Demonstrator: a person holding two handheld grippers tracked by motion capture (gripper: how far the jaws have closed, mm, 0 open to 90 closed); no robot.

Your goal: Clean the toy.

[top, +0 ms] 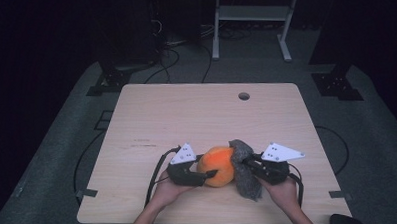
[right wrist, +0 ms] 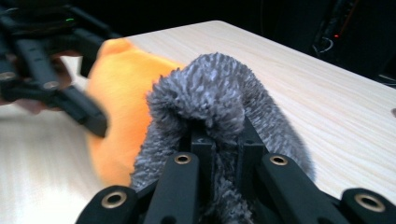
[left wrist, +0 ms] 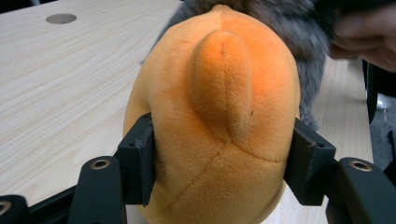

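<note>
Roughly, scene: pale wood worktop, dark floor around it, both hands working near the 6 o'clock edge of the high view.
Orange plush: round orange plush toy on the worktop, just below centre, between the two tools; a raised oval lobe runs down its near face in the left gripper view.
Grey fabric: fuzzy grey fabric touching the plush at its 3 o'clock side, draping down toward the 5 o'clock edge of the worktop.
Left tongs: left tongs pressed on the orange plush, one jaw on each flank, plush bulging between them; narrow-to-middle spread, holding the plush.
Right tongs: right tongs nearly together, clamped on a bunched fold of the grey fabric, pile spilling over both jaws.
Left hand: left hand under its tool, at 7 o'clock from the plush.
Right hand: right hand under its tool, at 4 o'clock from the plush.
Cable hole: round hole in the worktop at 12 o'clock, well apart from the plush.
Background: white frame legs beyond the far edge.
</note>
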